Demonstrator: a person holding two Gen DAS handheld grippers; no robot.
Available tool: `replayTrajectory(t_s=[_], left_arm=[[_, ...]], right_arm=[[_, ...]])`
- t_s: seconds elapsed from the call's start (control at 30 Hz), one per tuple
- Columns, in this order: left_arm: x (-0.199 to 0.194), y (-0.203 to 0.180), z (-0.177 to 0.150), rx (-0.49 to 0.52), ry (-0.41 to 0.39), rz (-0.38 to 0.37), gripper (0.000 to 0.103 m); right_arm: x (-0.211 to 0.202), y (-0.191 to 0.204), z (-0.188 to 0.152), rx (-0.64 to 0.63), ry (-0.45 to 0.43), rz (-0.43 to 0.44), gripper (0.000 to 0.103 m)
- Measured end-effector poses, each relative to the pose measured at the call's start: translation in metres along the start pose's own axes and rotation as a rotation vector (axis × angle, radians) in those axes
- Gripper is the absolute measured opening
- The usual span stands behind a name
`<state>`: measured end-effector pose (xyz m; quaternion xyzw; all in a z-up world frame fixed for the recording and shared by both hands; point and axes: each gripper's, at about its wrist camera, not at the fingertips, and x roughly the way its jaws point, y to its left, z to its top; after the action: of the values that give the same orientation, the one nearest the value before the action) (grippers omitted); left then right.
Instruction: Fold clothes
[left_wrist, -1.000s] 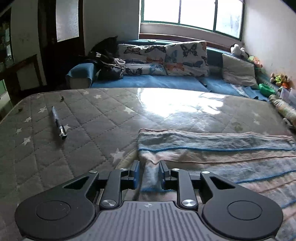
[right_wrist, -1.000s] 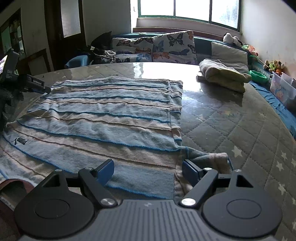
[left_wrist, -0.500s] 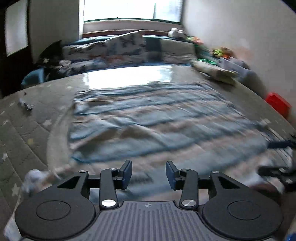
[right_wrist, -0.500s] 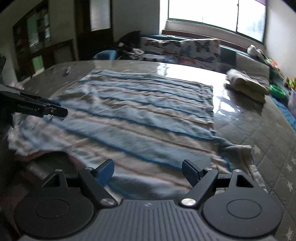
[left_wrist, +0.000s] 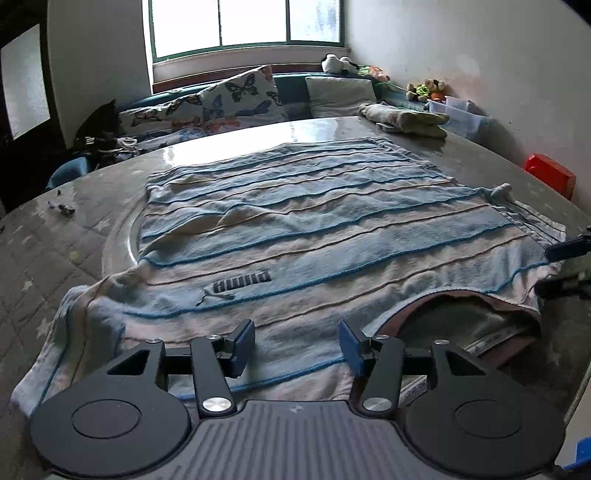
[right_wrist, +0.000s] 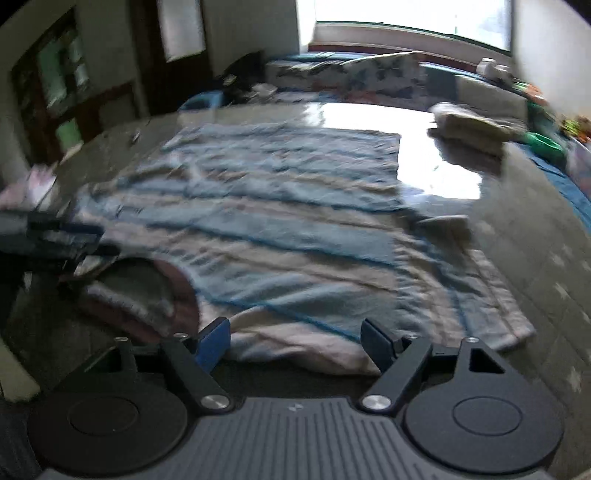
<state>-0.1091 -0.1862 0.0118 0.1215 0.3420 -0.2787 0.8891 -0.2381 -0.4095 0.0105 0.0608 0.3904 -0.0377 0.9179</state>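
Note:
A blue and beige striped shirt (left_wrist: 295, 221) lies spread flat on the quilted mattress (left_wrist: 44, 251), its neck opening (left_wrist: 461, 325) at the near edge. My left gripper (left_wrist: 296, 341) is open and empty just above the shirt's near left shoulder. In the blurred right wrist view the same shirt (right_wrist: 288, 229) fills the middle, and my right gripper (right_wrist: 295, 338) is open and empty at its near right shoulder. The left gripper also shows at the left edge of the right wrist view (right_wrist: 62, 236), and the right gripper at the right edge of the left wrist view (left_wrist: 569, 251).
A folded pale garment (left_wrist: 406, 118) lies at the far right of the mattress. Butterfly pillows (left_wrist: 221, 103) and a blue bench stand under the window. A red box (left_wrist: 550, 173) and a clear bin (left_wrist: 458, 114) sit at the right wall. Small dark items (left_wrist: 61, 208) lie far left.
My left gripper let go of the shirt's edge, opened and swung round to the collar end. The right gripper shifted along the near edge, still open.

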Motion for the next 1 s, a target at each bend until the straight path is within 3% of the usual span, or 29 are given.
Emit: replayTrajectory(t_s=[0.1,0.33,0.43,0.63,0.83,0.9,1.0], left_arm=[[-0.002,0.001,-0.002,-0.006,-0.002,0.007,0.056],[-0.003,0.000,-0.003,0.008,0.001,0.022,0.058],[-0.005,-0.003,0.000,0.024,-0.002,0.021,0.059],[-0.009,-0.021,0.013,0.063,-0.036,-0.021,0.061],[-0.001,-0.059,0.036,0.140,-0.082,-0.099,0.061],[0.005,-0.075,0.041,0.172,-0.088,-0.132,0.061],[0.014,-0.095,0.044,0.214,-0.078,-0.174,0.061]], right_arm=[[0.002,-0.010,-0.003,0.035,0.007,-0.047,0.072],[-0.009,-0.017,-0.013,-0.006,0.013,-0.120,0.070],[-0.017,-0.032,-0.010,0.048,-0.028,-0.164,0.070],[-0.014,-0.078,-0.009,0.173,-0.059,-0.348,0.067],[-0.005,-0.099,-0.013,0.272,-0.069,-0.351,0.043],[-0.007,-0.100,-0.014,0.285,-0.080,-0.346,0.028],[-0.010,-0.102,-0.015,0.310,-0.095,-0.335,0.014]])
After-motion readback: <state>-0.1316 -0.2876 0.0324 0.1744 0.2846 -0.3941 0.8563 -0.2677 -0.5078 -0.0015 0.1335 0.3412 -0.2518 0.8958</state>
